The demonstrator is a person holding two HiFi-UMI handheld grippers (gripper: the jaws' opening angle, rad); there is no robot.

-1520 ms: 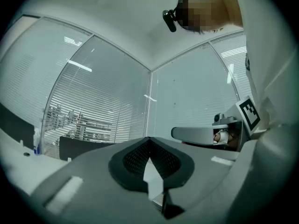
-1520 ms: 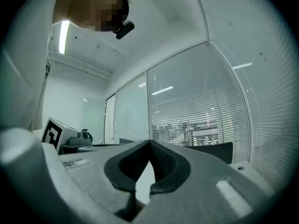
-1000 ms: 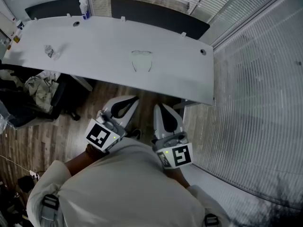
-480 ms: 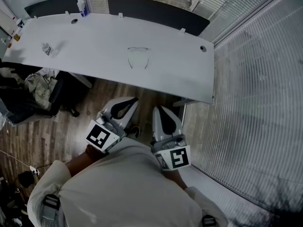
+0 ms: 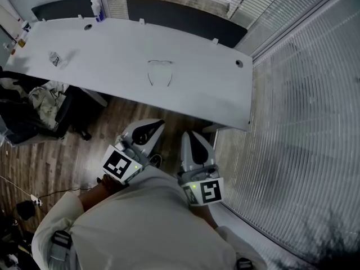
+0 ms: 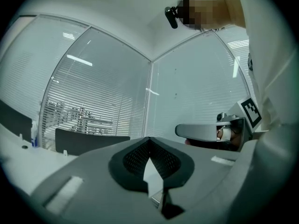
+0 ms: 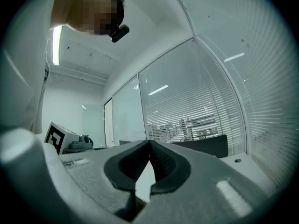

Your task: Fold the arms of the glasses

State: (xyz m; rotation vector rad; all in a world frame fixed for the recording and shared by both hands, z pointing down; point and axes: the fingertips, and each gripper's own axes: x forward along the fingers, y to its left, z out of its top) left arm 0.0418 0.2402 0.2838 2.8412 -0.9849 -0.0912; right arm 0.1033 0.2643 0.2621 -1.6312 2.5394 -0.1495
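Observation:
The clear-framed glasses (image 5: 159,72) lie on the white table (image 5: 112,49) with both arms unfolded and pointing toward me. Both grippers hang short of the table's near edge, over the wooden floor, close to my body. My left gripper (image 5: 156,124) is shut and holds nothing; its jaws meet at the tip (image 6: 149,140). My right gripper (image 5: 187,135) is also shut and empty, jaws together (image 7: 149,143). The right gripper's side (image 6: 205,130) shows in the left gripper view, and the left gripper's marker cube (image 7: 60,136) shows in the right gripper view. Neither gripper view shows the glasses.
A crumpled clear wrapper (image 5: 56,58) lies at the table's left end, and a small bottle (image 5: 99,9) stands at its far edge. Dark chairs (image 5: 185,21) stand behind the table. A chair with clothes (image 5: 45,103) is at the left. Glass walls with blinds (image 5: 304,111) close the right side.
The table and glasses have shifted up and left in the head view. Both grippers have sunk a little lower in the frame and stay shut.

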